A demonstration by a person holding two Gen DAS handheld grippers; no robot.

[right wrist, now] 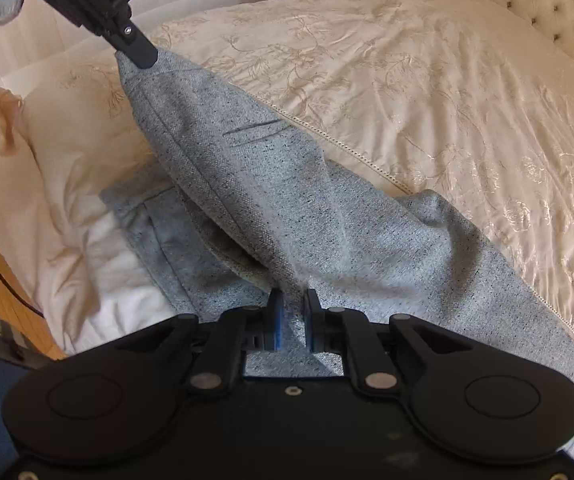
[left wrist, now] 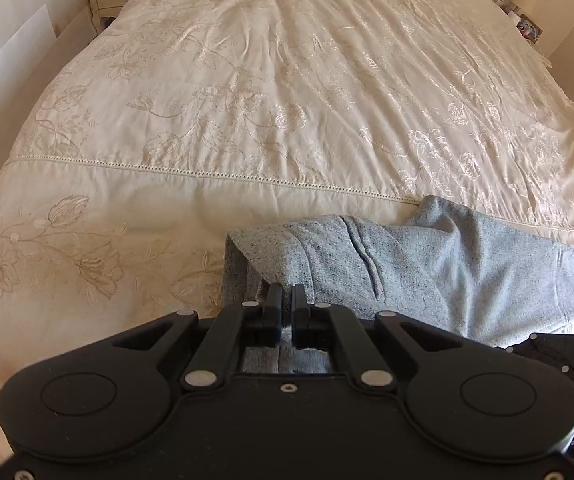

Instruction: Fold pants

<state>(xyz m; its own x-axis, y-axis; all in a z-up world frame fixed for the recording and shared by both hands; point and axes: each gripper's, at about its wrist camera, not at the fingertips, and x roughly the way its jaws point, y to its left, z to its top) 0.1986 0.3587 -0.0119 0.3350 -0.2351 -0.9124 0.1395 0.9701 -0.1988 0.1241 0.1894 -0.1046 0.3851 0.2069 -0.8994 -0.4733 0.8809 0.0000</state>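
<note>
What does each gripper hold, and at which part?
Both hold the grey pants: left gripper pinches a raised corner, right gripper a fold lower down.

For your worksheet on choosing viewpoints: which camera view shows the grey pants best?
The right wrist view: the grey pants stretch from the left tool to the right tool. The left wrist view shows only a bunched part.
</note>
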